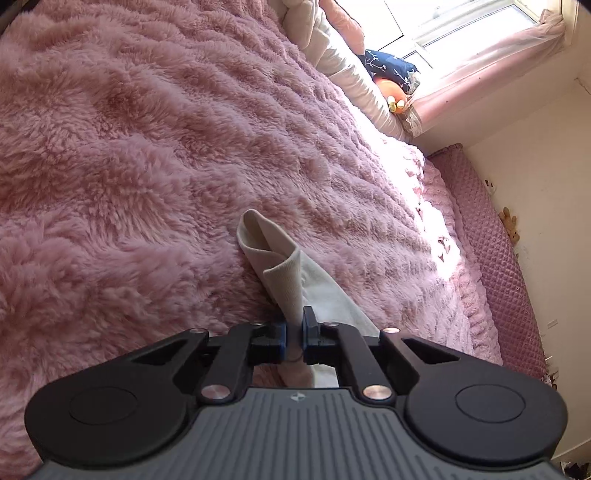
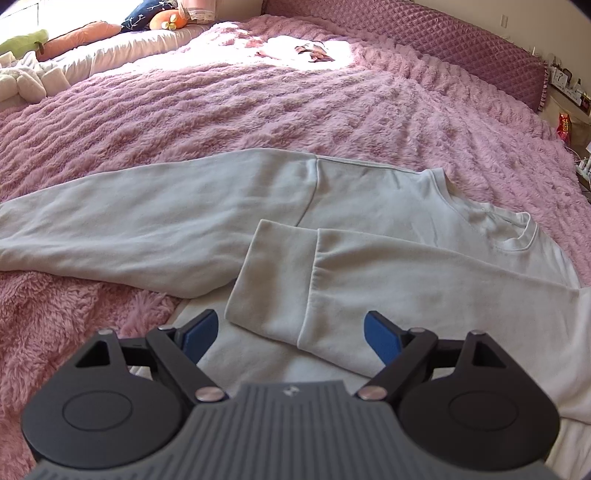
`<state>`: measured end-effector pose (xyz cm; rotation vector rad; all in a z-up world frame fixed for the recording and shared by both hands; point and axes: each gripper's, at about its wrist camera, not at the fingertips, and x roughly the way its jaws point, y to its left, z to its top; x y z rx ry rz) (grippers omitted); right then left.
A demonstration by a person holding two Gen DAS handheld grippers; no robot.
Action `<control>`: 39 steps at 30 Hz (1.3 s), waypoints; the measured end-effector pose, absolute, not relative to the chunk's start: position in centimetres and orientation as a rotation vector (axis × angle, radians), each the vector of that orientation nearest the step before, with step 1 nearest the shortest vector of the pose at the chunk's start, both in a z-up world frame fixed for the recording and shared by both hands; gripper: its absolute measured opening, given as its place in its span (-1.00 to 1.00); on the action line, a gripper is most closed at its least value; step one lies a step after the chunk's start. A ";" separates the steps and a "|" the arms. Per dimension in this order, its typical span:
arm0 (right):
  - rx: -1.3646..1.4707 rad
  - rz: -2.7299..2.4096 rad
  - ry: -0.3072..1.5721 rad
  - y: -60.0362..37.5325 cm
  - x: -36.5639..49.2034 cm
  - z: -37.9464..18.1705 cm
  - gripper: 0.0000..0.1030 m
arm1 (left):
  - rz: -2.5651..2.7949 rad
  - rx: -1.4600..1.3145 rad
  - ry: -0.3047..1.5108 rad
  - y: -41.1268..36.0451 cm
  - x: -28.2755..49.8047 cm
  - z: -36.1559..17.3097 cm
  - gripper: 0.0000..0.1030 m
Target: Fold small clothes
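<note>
A white sweatshirt (image 2: pixel 369 192) lies flat on a pink fluffy bedspread (image 2: pixel 221 110). One sleeve (image 2: pixel 129 218) stretches out to the left. The other sleeve (image 2: pixel 369 280) is folded across the body, its cuff (image 2: pixel 273 273) just ahead of my right gripper (image 2: pixel 291 332), which is open and empty above it. In the left wrist view, my left gripper (image 1: pixel 294 330) is shut on a cuff of the white garment (image 1: pixel 280 273) and lifts it off the bedspread (image 1: pixel 147 147); the cloth curls upward beyond the fingers.
Pillows and plush toys (image 2: pixel 74 33) lie along the far edge under a sunlit window (image 1: pixel 461 26). A quilted pink headboard (image 2: pixel 424 33) borders the bed. A small item (image 2: pixel 314 50) lies in the sunny patch. Cluttered things (image 2: pixel 565 125) stand at the right.
</note>
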<state>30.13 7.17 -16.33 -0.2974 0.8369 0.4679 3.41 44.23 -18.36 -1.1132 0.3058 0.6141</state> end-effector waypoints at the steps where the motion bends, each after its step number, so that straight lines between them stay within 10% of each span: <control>1: -0.301 0.470 0.838 7.1 30.1 -16.4 0.60 | 0.608 -1.099 0.290 44.0 3.4 -18.0 -0.86; 24: -0.164 0.292 0.815 -10.6 28.1 -12.3 0.60 | -0.024 -0.920 0.200 24.6 18.1 -4.0 -0.87; 39: -0.123 0.085 0.831 -25.1 27.2 -12.1 0.60 | -0.377 -0.704 0.534 -1.2 28.3 -16.2 -0.87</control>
